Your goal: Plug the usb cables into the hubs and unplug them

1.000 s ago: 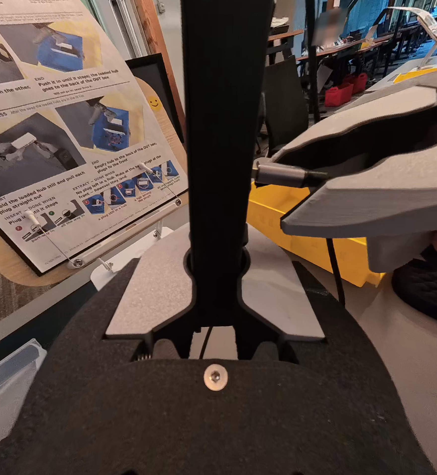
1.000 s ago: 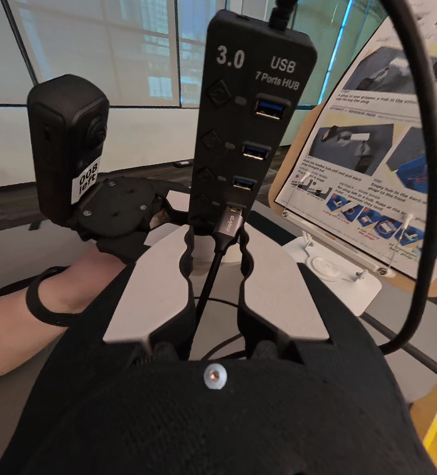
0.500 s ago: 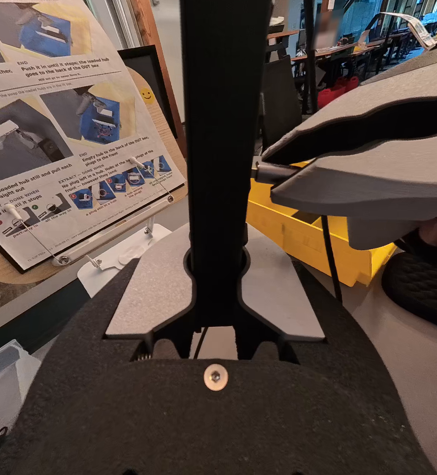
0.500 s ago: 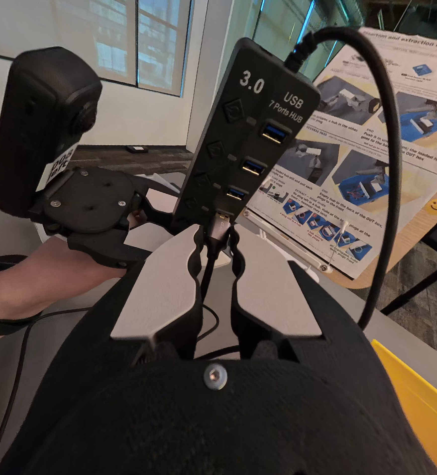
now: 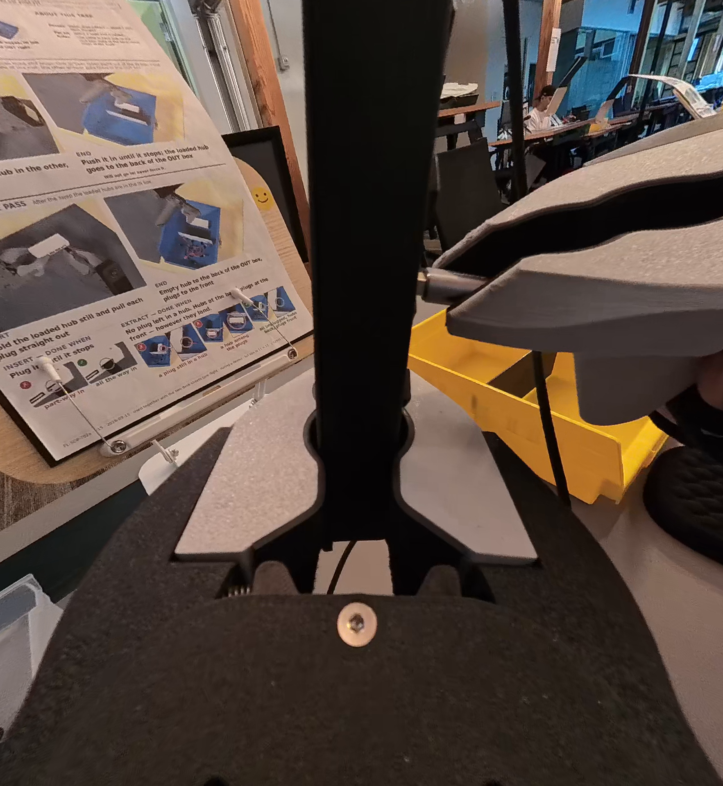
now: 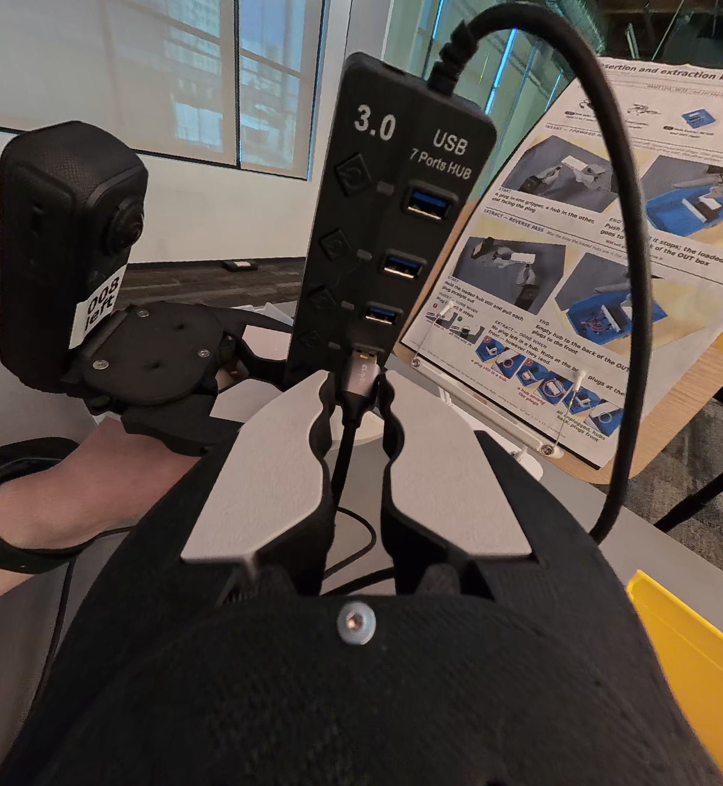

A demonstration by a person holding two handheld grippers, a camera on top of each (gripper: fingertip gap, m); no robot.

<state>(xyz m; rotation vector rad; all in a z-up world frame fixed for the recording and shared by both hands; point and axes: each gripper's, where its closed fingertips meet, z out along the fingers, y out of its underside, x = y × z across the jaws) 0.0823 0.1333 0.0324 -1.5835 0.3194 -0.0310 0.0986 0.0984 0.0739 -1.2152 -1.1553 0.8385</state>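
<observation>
My left gripper (image 5: 359, 425) is shut on a black seven-port USB hub (image 5: 366, 212), held upright and seen edge-on. In the right wrist view the hub (image 6: 398, 178) shows its port face, with three empty blue ports above. My right gripper (image 6: 357, 385) is shut on a grey USB plug (image 6: 361, 374). The plug sits in the fourth port with a sliver of metal showing at the port mouth. Its thin black cable (image 6: 344, 451) hangs down between my fingers. In the left wrist view the right gripper's grey fingers (image 5: 606, 297) hold the plug (image 5: 444, 286) against the hub's right side.
The hub's own thick black cable (image 6: 634, 263) loops over to the right. An instruction sheet on a wooden board (image 5: 95, 255) stands behind. A yellow bin (image 5: 521, 417) lies to the right, a clear plastic container (image 5: 2, 629) at lower left. A person's hand (image 6: 74, 480) holds the left gripper. My right fingertips sit around 6 cm from my left ones.
Both grippers have swung together with hub and plug. The hub tilted and has come back nearly upright. The plug stays at the fourth port, gripped throughout.
</observation>
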